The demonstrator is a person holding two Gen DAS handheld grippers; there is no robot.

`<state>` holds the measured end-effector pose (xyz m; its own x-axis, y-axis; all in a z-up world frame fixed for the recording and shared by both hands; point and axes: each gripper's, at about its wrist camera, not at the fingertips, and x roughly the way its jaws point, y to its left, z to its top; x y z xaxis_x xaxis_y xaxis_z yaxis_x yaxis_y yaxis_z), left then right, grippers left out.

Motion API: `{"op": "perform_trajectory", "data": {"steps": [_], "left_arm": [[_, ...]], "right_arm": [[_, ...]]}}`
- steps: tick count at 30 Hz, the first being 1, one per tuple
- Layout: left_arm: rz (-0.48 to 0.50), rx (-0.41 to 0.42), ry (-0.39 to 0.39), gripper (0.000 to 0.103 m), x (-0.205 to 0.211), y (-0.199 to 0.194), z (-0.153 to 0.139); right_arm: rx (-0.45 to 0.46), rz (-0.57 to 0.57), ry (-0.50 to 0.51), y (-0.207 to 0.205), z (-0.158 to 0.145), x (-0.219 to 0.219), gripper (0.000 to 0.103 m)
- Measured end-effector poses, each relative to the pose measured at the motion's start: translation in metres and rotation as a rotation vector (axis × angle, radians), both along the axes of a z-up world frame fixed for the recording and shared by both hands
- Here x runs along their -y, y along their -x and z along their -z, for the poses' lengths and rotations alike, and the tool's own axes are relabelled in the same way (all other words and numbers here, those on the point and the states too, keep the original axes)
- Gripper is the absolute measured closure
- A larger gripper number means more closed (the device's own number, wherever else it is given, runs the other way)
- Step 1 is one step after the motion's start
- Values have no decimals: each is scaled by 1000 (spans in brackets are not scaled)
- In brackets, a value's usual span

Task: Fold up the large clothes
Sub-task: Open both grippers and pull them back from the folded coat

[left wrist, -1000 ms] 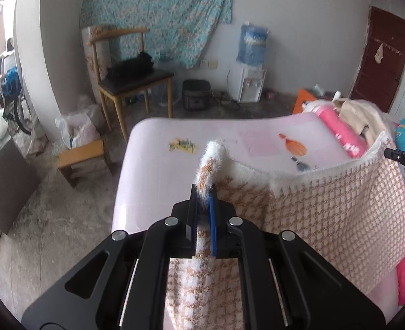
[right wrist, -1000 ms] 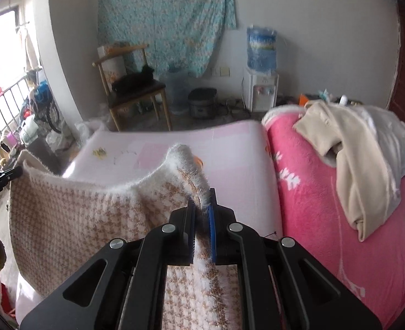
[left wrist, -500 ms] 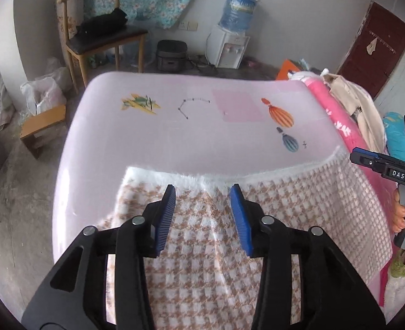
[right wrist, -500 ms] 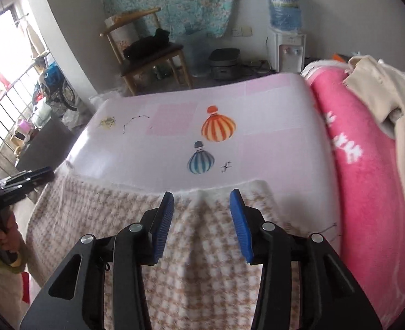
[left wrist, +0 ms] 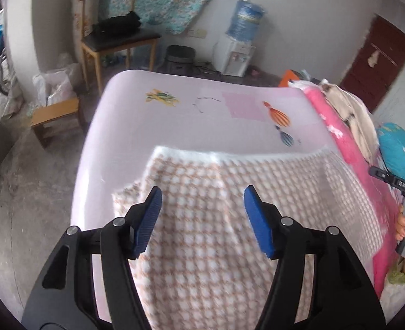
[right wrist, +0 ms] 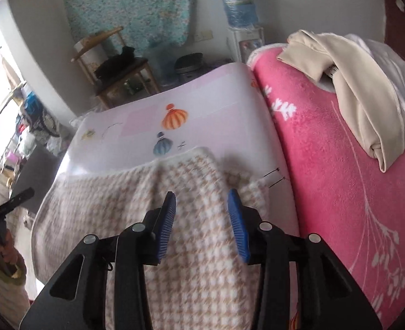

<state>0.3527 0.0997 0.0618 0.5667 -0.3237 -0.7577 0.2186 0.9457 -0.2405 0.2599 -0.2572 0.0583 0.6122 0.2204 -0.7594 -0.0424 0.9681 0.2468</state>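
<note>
Both grippers release blanket (left wrist: 216,220) onto bed (left wrist: 125,126) | left gripper (left wrist: 202,214) jaws just opening, wide, empty | right gripper (right wrist: 201,214) narrower, empty | far edge at 12 o'clock | first fold laid, more remain

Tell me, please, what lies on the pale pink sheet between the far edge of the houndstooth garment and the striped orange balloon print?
In the right wrist view, a blue balloon print sits between the houndstooth garment and the orange balloon print; otherwise the pale pink sheet is bare there.
</note>
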Motion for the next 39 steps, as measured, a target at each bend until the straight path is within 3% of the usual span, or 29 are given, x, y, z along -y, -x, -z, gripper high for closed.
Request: {"op": "perform_trajectory", "data": {"steps": [3, 5, 7, 8, 10, 12, 16, 19, 21, 24, 28, 31, 34, 39], "left_arm": [[94, -12, -55, 40, 26, 37, 15], [56, -58, -157, 40, 34, 48, 44], [1, -106, -174, 38, 24, 51, 67], [-14, -99, -134, 38, 15, 58, 67], [-44, -81, -105, 40, 6, 68, 55], [-34, -13, -99, 40, 6, 80, 38], [60, 58, -79, 37, 34, 98, 21], [83, 14, -119, 35, 68, 99, 42], [60, -21, -200, 31, 82, 98, 70], [38, 21, -246, 31, 88, 109, 65], [42, 71, -200, 29, 80, 134, 48], [40, 17, -262, 25, 87, 135, 72], [30, 44, -299, 22, 87, 143, 80], [-78, 62, -174, 19, 42, 157, 62]], "right_arm": [[-5, -67, 50, 29, 12, -24, 56], [-69, -19, 53, 34, 40, -14, 56], [-161, 44, -53, 41, 68, 11, 58], [-162, 63, -102, 46, 69, 20, 64], [-151, 87, -70, 57, 53, 19, 65], [-89, 74, 13, 70, 31, 1, 57], [-5, -78, 42, 83, 15, -65, 49], [0, -152, 111, 84, 30, -106, 45], [-56, -163, 181, 81, 58, -123, 39], [-72, -118, 153, 89, 52, -118, 38], [-1, -129, 140, 112, 37, -119, 37], [-42, -148, 184, 111, 65, -132, 33], [-39, -129, 169, 110, 69, -125, 31], [28, 17, 171, 131, 46, -75, 30]]}}
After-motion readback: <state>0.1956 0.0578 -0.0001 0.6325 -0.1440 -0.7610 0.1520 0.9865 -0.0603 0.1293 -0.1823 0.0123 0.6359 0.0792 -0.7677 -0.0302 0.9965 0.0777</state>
